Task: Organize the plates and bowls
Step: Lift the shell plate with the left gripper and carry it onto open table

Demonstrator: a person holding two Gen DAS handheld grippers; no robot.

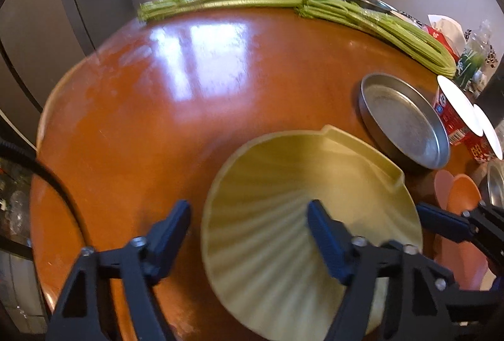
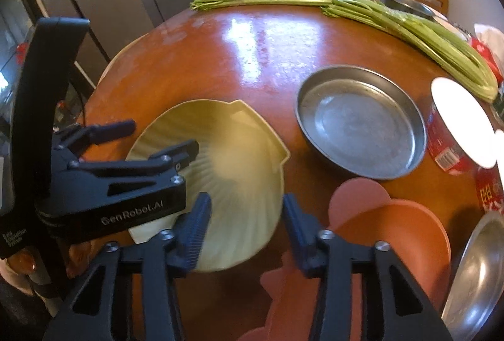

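A pale yellow shell-shaped plate [image 1: 302, 177] [image 2: 233, 152] lies flat on the round orange-brown table [image 1: 151, 126]. My left gripper [image 1: 249, 208] [image 2: 163, 136] straddles the plate's left rim, one finger outside it and one over the ribbed inside, with clear gaps to the rim. My right gripper [image 2: 247, 199] straddles the near right rim the same way; its right finger is close beside the edge, its left finger is over the plate. Neither pair of pads presses on the plate. A round metal pan [image 1: 406, 123] [image 2: 359, 120] sits just right of the plate.
Pink and orange plates [image 2: 393, 234] overlap at the near right, beside another metal dish [image 2: 478, 271]. Red tins with white lids [image 2: 460, 126] stand at the right edge. Celery stalks [image 2: 409, 22] run along the far rim. A metal bowl [image 2: 403, 0] and chair are behind.
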